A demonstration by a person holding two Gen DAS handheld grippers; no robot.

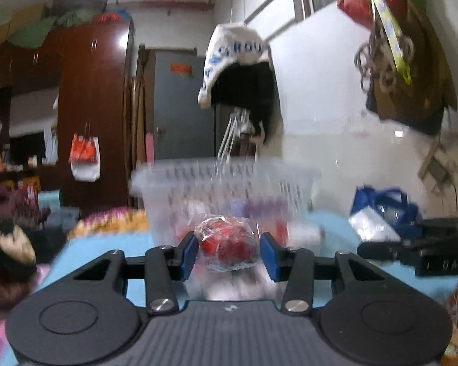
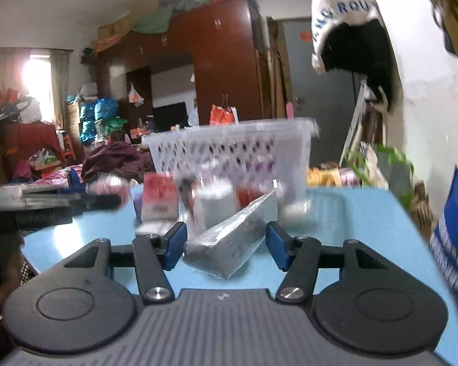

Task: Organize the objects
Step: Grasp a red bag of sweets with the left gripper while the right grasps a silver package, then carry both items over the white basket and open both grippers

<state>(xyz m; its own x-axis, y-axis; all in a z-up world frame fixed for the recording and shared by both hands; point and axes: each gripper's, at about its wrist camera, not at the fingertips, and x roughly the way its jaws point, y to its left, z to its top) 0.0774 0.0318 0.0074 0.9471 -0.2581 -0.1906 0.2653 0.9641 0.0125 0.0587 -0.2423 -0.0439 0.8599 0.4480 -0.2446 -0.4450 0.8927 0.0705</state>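
Left gripper [image 1: 229, 251]: its blue pads sit against both sides of a red item in clear wrap [image 1: 227, 245], so it looks closed on that bundle and carrying it above the blue table [image 1: 107, 250].

Right gripper [image 2: 226, 244]: jaws spread wide; a silver wrapped packet [image 2: 232, 244] lies between them. Its near corner is at the left pad, but the right pad stands clear, so nothing is gripped.

Basket [image 1: 223, 183]: a clear perforated basket straight ahead of both claws, rim above the level of the left pads; blur hides how far it is.

Packet axis: it runs diagonally, from close by the left pad up and away toward the right, so closing would catch it askew unless the wrist turns.

Other items: a red-and-white box [image 2: 158, 198] and a white jar [image 2: 215, 204], ahead and left of the right claw, in front of the basket.

Key relation: the left claw, already loaded, is probably the one to lift over the rim first.
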